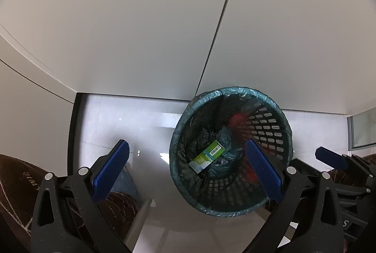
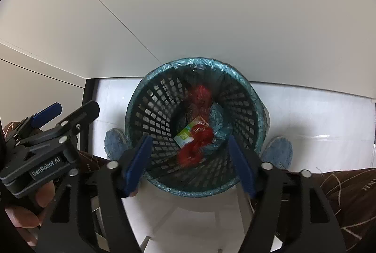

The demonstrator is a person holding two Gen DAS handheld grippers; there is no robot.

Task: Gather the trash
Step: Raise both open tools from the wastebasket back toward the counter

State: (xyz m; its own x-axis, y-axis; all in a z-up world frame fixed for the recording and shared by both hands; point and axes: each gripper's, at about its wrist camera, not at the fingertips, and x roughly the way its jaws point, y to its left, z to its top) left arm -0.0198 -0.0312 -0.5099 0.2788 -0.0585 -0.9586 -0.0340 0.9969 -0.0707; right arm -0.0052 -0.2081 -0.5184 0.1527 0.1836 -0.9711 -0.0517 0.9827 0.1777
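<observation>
Hovering spread wide and empty, the right tool (image 2: 189, 165) and left tool (image 1: 188, 173) overlook a dark mesh plastic bin (image 2: 150, 112) — inside, a green-white carton (image 2: 185, 136) half-hidden under blurred red netting (image 2: 199, 138).

In the left wrist view the red thing (image 1: 237, 120) inside the bin (image 1: 231, 150) is a blur, so its kind cannot be told. The right finger (image 1: 264, 169) of the left gripper (image 1: 186, 172) covers part of the bin's right wall. The carton (image 1: 206, 156) has print too small to read, apart from a barcode. The right gripper (image 1: 333, 160) is cut off by the right edge.

In the right wrist view the red netting (image 2: 198, 133) is smeared and hides part of the carton (image 2: 186, 134). The bin (image 2: 195, 128) hides most of both slippers (image 2: 278, 150). The left gripper (image 2: 50, 116) is half seen at the left edge, its gap not clear. Both fingers (image 2: 138, 161) of the right gripper (image 2: 189, 165) cover the bin's near rim.
</observation>
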